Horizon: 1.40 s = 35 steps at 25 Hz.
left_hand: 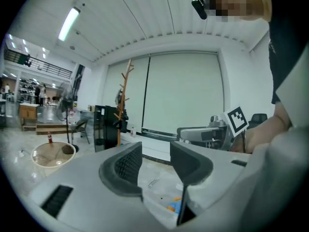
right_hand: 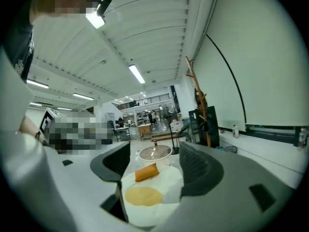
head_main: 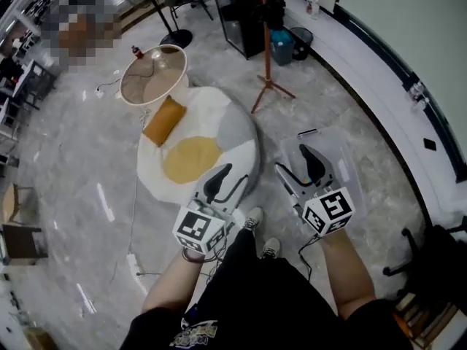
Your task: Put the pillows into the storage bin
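Observation:
An orange pillow [head_main: 164,120] lies at the far left of a white rug [head_main: 208,111] that has a yellow round patch and a grey patch. In the right gripper view the pillow [right_hand: 146,172] shows between the jaws, far off on the rug [right_hand: 166,178]. A clear plastic storage bin [head_main: 344,143] stands on the floor at the right, beneath my right gripper [head_main: 299,168]. The left gripper view shows the bin [left_hand: 161,190] below the jaws. My left gripper [head_main: 228,182] hangs over the rug's near edge. Both grippers [left_hand: 154,161] [right_hand: 154,161] are held high and open, with nothing between the fingers.
A round white-rimmed tub or table [head_main: 153,75] stands past the pillow, a red bottle beside it. A wooden coat stand [head_main: 266,49], a black cabinet [head_main: 244,20] and a blue bucket [head_main: 281,47] stand at the back. Cables and a power strip [head_main: 135,265] lie at the left.

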### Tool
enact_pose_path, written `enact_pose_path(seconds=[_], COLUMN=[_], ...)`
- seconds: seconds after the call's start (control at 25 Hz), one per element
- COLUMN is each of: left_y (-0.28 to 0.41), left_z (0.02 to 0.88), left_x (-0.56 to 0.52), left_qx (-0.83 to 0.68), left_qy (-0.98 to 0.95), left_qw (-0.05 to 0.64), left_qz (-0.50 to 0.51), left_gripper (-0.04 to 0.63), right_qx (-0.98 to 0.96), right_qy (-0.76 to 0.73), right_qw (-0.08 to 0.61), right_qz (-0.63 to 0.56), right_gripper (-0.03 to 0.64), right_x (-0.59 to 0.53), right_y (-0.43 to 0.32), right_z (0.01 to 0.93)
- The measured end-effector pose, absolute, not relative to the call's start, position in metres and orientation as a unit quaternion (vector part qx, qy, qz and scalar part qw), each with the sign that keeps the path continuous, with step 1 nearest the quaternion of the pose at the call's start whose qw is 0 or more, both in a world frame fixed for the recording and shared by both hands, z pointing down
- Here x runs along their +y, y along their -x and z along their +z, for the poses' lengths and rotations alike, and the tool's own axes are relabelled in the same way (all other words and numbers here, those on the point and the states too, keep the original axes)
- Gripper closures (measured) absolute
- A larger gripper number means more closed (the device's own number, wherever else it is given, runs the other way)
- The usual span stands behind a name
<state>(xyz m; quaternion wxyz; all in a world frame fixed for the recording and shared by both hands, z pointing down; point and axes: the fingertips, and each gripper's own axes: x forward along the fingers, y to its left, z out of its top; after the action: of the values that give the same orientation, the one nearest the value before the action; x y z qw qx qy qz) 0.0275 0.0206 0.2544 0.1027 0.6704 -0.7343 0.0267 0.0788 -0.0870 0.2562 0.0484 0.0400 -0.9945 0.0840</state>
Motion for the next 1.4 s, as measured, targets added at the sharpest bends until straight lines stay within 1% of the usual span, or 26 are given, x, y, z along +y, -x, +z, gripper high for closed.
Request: enact_pose_path(seconds=[0.28, 0.56, 0.8, 1.4], left_y=[-0.002, 0.024, 0.047, 0.143], left_z=[0.262, 0.265, 0.259, 0.268], left_x=[0.121, 0.199, 0.272, 0.467], left_qx=[-0.811, -0.856, -0.876, -0.902], left_qy=[-0.573, -0.504, -0.470, -0.418], left_qw=[0.116, 0.116, 0.109, 0.106], left_qz=[0.018, 0.004, -0.011, -0.032], left_gripper=[0.426, 0.426, 0.426, 0.416], right_qx=[-0.992, -0.983, -0.978, -0.971], right_qy=[0.062, 0.136, 0.171, 0.199], right_qw=[0.060, 0.075, 0.086, 0.099], right_qz=[0.094, 0.094, 0.088, 0.085], right_gripper=[0.295, 0.295, 0.291, 0.288], right_x=[-0.009, 0.061, 0.127, 0.297], right_y=[-0.037, 0.008, 0.045, 0.156], right_z=[0.264, 0.267, 0.263, 0.275])
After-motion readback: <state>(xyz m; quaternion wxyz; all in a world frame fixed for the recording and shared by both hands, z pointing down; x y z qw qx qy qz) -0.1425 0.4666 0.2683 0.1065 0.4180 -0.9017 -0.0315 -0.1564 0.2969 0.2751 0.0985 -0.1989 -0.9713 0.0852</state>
